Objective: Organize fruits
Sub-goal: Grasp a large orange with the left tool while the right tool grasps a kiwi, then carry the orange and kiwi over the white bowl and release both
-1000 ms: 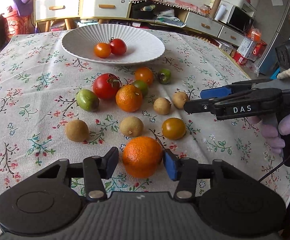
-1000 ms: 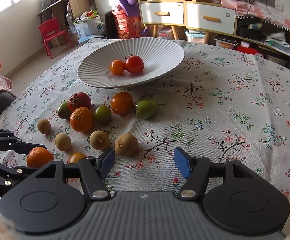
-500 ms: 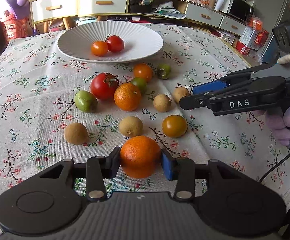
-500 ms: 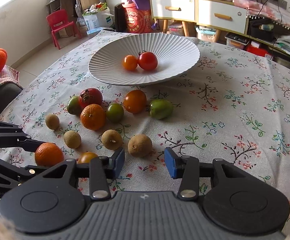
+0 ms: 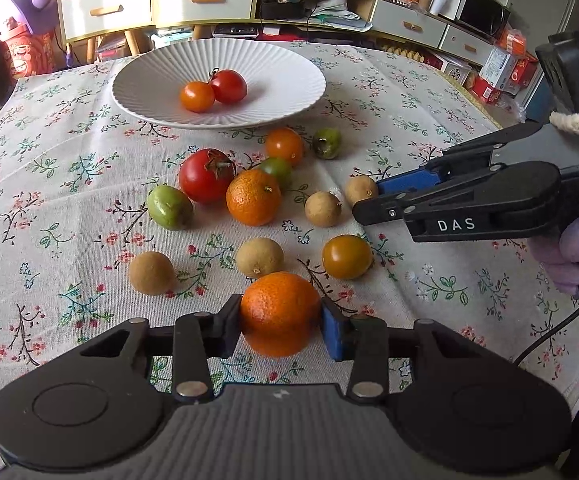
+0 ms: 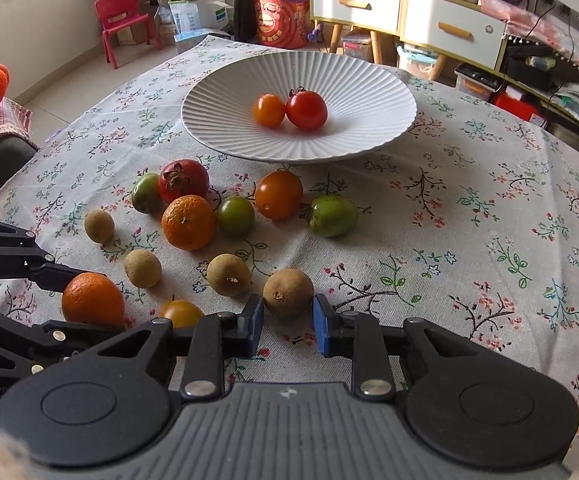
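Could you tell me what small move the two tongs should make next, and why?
Probably lift both straight up. The left tongs have just closed onto the orange, pads against its sides, and the right tongs have just closed around the brown fruit. Both fruits look gripped but still low on the tablecloth, and the white plate with two tomatoes lies beyond the other fruit.

Table under floral cloth (image 5: 429, 92), bearing white ribbed plate (image 5: 289, 76) and loose fruits (image 5: 253, 197).
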The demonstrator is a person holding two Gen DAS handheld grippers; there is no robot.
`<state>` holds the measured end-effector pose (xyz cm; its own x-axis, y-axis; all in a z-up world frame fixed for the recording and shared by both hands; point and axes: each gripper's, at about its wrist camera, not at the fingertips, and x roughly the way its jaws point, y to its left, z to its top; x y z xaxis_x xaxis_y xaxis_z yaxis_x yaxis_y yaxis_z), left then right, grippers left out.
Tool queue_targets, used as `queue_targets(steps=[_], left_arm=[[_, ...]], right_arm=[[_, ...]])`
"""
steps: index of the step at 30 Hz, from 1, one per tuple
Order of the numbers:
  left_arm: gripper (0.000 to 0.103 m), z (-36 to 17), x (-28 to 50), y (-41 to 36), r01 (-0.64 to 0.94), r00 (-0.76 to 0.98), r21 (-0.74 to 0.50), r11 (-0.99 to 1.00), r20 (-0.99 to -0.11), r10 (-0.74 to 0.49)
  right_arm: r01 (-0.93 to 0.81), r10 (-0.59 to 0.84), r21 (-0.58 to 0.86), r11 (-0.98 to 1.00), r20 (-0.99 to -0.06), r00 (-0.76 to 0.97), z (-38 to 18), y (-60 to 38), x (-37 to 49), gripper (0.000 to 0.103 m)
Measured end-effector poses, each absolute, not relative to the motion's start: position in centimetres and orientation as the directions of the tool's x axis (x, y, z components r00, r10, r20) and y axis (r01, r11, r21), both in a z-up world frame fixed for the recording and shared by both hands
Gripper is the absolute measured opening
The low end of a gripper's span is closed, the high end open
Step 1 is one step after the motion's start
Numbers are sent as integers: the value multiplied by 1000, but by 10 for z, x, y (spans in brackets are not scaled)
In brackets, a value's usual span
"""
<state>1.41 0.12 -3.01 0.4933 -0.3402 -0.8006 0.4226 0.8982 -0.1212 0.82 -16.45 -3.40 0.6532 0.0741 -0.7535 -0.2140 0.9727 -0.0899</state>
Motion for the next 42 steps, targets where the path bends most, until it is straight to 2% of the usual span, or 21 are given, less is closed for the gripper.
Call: queue_targets(steps=[9, 11, 13, 19, 23, 29, 33, 37, 39, 42], left_arm=[[36, -17, 16, 7, 407, 510, -159, 899, -777, -369], [36, -13, 16, 6, 410, 514, -169, 896, -769, -380], [36, -7, 16, 4, 416, 528, -165, 894, -757, -385], [36, 0, 19, 2, 414, 550, -162, 896, -739, -388], [36, -3, 19, 7, 405, 541, -175, 898, -746, -389], [36, -4, 19, 7, 404, 532, -182, 897, -751, -392], [36, -4, 21, 8, 399, 533, -183, 899, -752, -389], [36, -5, 22, 6, 402, 525, -183, 897, -757, -390], [36, -3, 22, 6, 403, 525, -187, 896, -754, -393], [36, 1, 25, 6, 395, 533, -200, 897, -745, -401]], right_arm=[[-195, 70, -79, 978, -754, 654, -27, -168, 3, 23], [-188, 82, -60, 980, -743, 664, -20, -170, 2, 21], [-187, 90, -52, 981, -731, 676, -14, -171, 2, 14], [-183, 102, -35, 982, -719, 687, -10, -171, 8, 14], [-170, 95, -29, 985, -733, 673, -17, -170, 11, 26], [-179, 92, -39, 983, -740, 666, -20, -164, 15, 36], [-192, 75, -64, 979, -767, 637, -24, -160, 13, 37], [-190, 59, -72, 979, -792, 608, -31, -161, 12, 36], [-190, 67, -57, 980, -806, 589, -33, -162, 13, 24], [-179, 111, 9, 984, -813, 572, -30, -167, 14, 23]])
